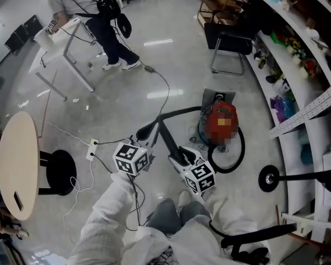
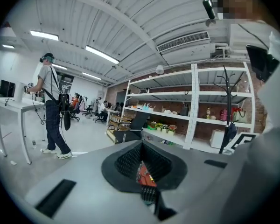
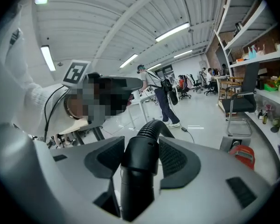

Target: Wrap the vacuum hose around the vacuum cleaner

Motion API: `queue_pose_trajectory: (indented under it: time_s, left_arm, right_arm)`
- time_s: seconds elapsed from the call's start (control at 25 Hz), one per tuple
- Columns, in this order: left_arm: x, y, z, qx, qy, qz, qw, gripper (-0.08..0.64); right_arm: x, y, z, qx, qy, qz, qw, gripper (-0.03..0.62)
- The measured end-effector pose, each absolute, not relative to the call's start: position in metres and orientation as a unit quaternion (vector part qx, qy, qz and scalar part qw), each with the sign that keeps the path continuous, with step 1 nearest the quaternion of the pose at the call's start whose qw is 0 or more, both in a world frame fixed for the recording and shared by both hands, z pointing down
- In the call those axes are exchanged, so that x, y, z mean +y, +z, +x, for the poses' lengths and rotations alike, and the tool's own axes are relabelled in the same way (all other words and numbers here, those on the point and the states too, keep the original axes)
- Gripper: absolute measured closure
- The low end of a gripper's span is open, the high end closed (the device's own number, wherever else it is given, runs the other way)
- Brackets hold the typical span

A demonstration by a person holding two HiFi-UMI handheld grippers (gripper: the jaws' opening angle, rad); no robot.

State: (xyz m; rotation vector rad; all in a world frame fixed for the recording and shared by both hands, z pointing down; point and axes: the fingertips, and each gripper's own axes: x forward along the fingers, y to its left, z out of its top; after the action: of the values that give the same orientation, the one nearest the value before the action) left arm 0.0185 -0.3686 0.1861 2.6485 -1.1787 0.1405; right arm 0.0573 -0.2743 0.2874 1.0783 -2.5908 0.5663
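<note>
Your right gripper (image 3: 141, 146) is clamped on the black vacuum hose (image 3: 139, 185), left gripper (image 2: 144, 169) pinched narrow. Only the head view shows the hose curling around the red vacuum cleaner (image 1: 220, 123).

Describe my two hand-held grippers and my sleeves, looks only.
The left hand-held gripper and right hand-held gripper each have broad grey jaws with black ribbed pads and carry a white cube with black square markers. Black cables trail back along white sleeves.
</note>
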Motion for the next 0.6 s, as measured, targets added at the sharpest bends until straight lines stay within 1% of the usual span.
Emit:
queue_pose_trajectory:
  time_s: [0.16, 0.32, 0.48, 0.6]
  left_arm:
    - [-0.333, 0.201, 0.028, -0.388, 0.05, 0.911, 0.132, 0.558]
    - [-0.297, 0.213, 0.047, -0.369, 0.052, 0.917, 0.141, 0.558]
    - [-0.259, 0.226, 0.078, -0.359, 0.066, 0.919, 0.146, 0.558]
    - [-0.242, 0.234, 0.111, -0.364, 0.067, 0.917, 0.15, 0.558]
  right_arm:
    - [-0.224, 0.305, 0.075, -0.889, 0.2, 0.384, 0.148, 0.356]
    - [-0.181, 0.326, 0.102, -0.888, 0.189, 0.376, 0.186, 0.356]
    - [-0.131, 0.353, 0.132, -0.893, 0.179, 0.347, 0.225, 0.356]
    - [-0.105, 0.37, 0.161, -0.897, 0.173, 0.33, 0.237, 0.356]
